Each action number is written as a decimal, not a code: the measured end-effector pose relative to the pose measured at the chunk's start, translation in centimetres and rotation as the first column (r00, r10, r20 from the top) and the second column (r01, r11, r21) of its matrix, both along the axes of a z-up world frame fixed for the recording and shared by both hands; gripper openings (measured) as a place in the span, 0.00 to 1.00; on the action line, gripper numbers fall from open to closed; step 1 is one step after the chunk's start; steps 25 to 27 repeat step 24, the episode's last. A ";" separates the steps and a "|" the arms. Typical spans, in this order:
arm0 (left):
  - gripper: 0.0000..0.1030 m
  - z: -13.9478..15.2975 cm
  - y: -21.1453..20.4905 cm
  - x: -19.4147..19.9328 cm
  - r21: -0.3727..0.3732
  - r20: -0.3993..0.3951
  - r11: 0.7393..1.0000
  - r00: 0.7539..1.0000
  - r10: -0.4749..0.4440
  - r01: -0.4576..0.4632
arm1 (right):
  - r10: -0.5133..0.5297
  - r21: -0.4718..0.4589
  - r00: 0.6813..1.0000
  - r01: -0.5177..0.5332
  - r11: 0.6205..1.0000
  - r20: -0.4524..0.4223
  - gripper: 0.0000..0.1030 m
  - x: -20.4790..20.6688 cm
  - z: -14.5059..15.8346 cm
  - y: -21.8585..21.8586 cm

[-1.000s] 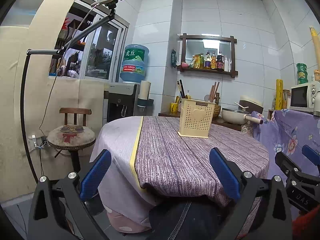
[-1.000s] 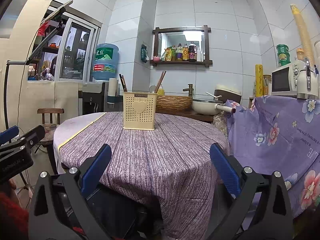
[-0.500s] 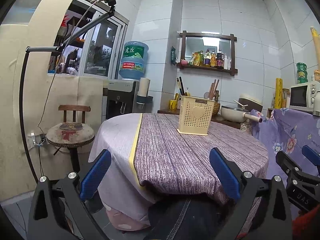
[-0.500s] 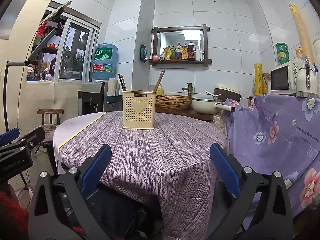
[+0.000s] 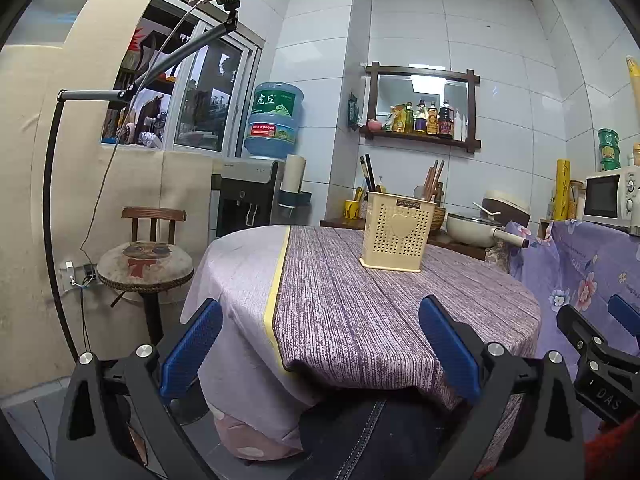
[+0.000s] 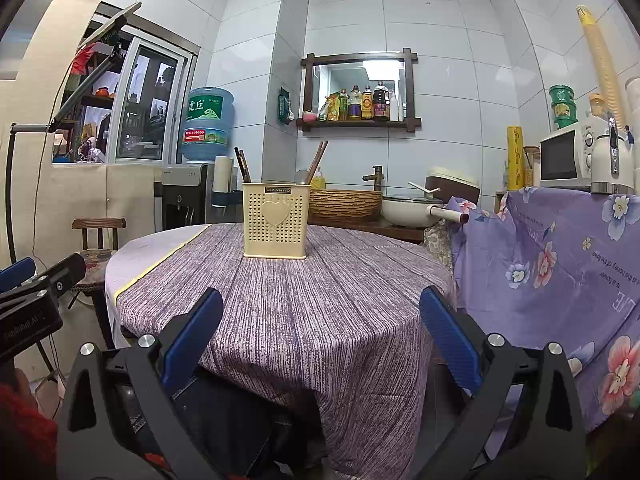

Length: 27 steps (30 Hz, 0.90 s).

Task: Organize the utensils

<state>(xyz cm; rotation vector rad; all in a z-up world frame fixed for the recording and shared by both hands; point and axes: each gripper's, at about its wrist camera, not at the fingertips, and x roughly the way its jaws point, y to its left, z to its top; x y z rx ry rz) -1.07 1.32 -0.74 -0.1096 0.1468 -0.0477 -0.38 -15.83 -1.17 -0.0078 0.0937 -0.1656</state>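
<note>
The right gripper (image 6: 320, 320) hangs at the near edge of the round desk (image 6: 320, 312) with its jaws spread wide and nothing between them. Farther back on the purple cloth stands a cream utensil holder (image 6: 275, 220), upright, with chopsticks (image 6: 318, 160) and a spoon (image 6: 301, 177) sticking out. The left gripper (image 6: 32, 296) shows at the left edge.

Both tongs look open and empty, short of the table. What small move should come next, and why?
Probably bring the right tongs forward over the table toward the cream utensil holder. Both the right and the left tongs are open and hold nothing. The holder, with chopsticks upright in it, is the only thing on the cloth, and it faces the right tongs nearly head on.
</note>
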 end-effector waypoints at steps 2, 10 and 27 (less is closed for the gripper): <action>0.95 0.0 0.0 0.0 0.000 -0.002 1.000 1.000 -0.004 0.004 | 0.001 0.000 1.000 -0.001 1.000 -0.001 0.94 0.0 0.0 0.0; 0.95 0.1 0.0 -0.1 0.000 -0.003 1.000 1.000 0.004 -0.004 | -0.001 0.000 1.000 0.001 1.000 0.000 0.94 0.0 0.0 0.0; 0.95 0.2 0.4 0.0 -0.011 -0.014 1.000 1.000 0.014 -0.014 | 0.000 0.002 1.000 0.000 1.000 -0.002 0.94 0.0 -0.1 -0.1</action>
